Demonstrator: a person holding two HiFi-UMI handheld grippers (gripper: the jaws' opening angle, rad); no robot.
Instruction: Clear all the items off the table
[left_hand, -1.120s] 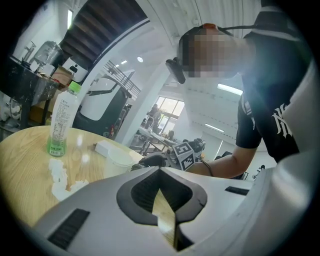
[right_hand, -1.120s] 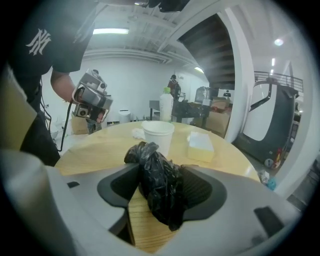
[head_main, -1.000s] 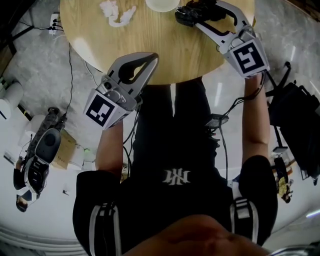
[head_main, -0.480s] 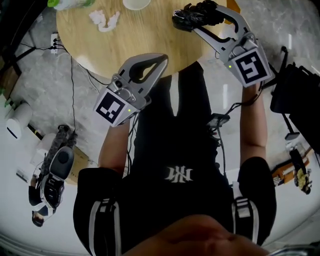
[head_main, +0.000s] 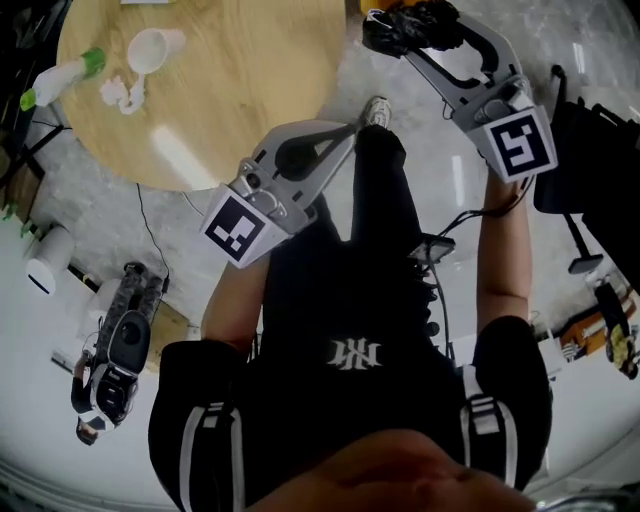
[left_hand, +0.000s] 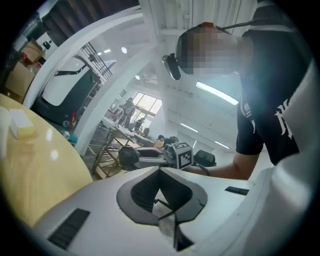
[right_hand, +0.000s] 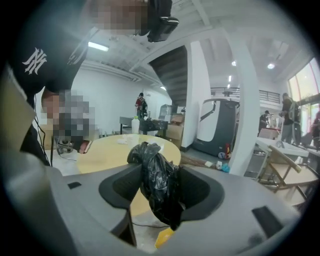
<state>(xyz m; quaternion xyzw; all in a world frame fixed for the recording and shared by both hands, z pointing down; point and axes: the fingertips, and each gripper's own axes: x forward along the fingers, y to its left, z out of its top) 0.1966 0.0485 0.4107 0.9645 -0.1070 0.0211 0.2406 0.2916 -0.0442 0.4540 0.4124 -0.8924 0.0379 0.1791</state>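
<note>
Round wooden table (head_main: 250, 90) on grey floor (head_main: 100, 200). Beyond table's right edge, right gripper (head_main: 400, 30) clamped on crumpled black bag (right_hand: 157, 185), likely held clear for disposal. Left gripper (head_main: 350, 130) off table's near edge, jaws together, empty. On table: cup (head_main: 150, 48), tissue (head_main: 122, 95), bottle (head_main: 60, 78). No readable labels; only shirt monogram (head_main: 352, 352).

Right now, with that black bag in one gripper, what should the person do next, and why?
Probably keep the right gripper clamped and carry the black bag to a drop spot; none shows yet. The bag hangs pinched between its jaws, already off the table, where a cup, tissue and bottle lie.
</note>
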